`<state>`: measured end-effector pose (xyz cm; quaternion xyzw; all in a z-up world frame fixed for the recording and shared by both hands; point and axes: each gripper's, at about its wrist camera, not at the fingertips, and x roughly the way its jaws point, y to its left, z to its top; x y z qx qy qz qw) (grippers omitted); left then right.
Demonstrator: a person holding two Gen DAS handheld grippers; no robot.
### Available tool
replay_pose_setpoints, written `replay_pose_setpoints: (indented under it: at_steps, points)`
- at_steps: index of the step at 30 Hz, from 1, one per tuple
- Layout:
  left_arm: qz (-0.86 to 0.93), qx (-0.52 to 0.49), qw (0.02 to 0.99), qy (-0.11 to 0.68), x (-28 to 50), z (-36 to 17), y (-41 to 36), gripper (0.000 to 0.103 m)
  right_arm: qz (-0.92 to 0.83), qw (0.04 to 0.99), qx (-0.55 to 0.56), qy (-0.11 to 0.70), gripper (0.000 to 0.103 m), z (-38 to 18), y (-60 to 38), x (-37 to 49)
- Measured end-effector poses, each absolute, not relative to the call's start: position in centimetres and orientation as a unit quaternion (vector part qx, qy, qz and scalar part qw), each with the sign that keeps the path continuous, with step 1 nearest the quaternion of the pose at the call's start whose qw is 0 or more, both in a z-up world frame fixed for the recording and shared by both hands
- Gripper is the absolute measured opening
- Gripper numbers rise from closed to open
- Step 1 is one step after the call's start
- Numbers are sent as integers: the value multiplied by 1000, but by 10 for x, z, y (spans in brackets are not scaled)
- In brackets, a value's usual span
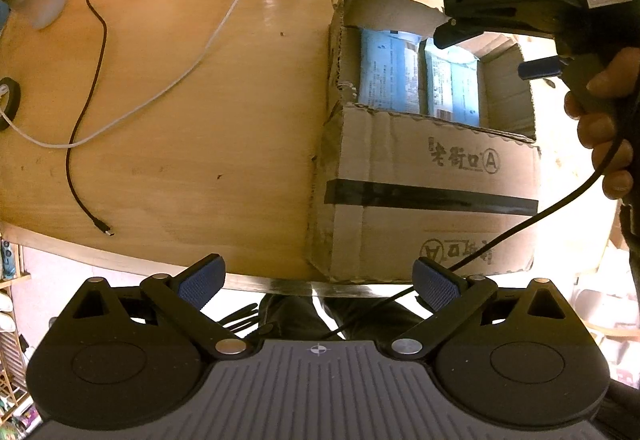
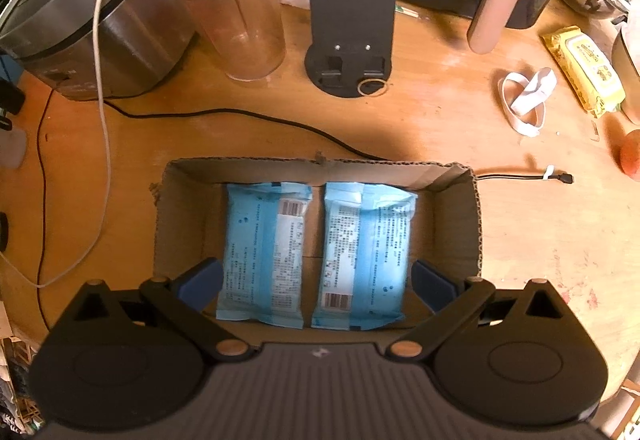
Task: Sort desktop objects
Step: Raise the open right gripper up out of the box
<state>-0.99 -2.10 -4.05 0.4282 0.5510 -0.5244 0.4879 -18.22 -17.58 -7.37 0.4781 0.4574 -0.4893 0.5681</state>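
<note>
Tongs (image 2: pixel 316 282) apart over box (image 2: pixel 456 180).

Left hand-held gripper (image 1: pixel 318 282): black body, ribbed grey centre plate with crosshair mark, blue textured finger pads (image 1: pixel 200 282), silver pivot screws. Right hand-held gripper (image 2: pixel 316 282): same build; seen from the left camera, white "DAS" lettering, black cable, bare-skinned hand (image 1: pixel 604 128).

Glossy wooden tabletop (image 1: pixel 180 168), warm light glare.
</note>
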Motion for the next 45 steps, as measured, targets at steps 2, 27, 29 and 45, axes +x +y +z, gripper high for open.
replay_pose_setpoints:
  at_steps: [2,27,29,45]
  points:
    - [-525,429,487,550,-12,-40,-21,103,-491,566,479,457,103,-74,-176,-186]
    - [-529,439,480,545,-34,-41,-27,103,-505,550,482,459,103,-76,-175,-235]
    - [-530,439,479,545,-36,-42,-27,103,-506,548,482,459,103,-76,-175,-239]
    - [-534,445,474,540,-45,-43,-28,103,-513,539,483,461,103,-79,-174,-264]
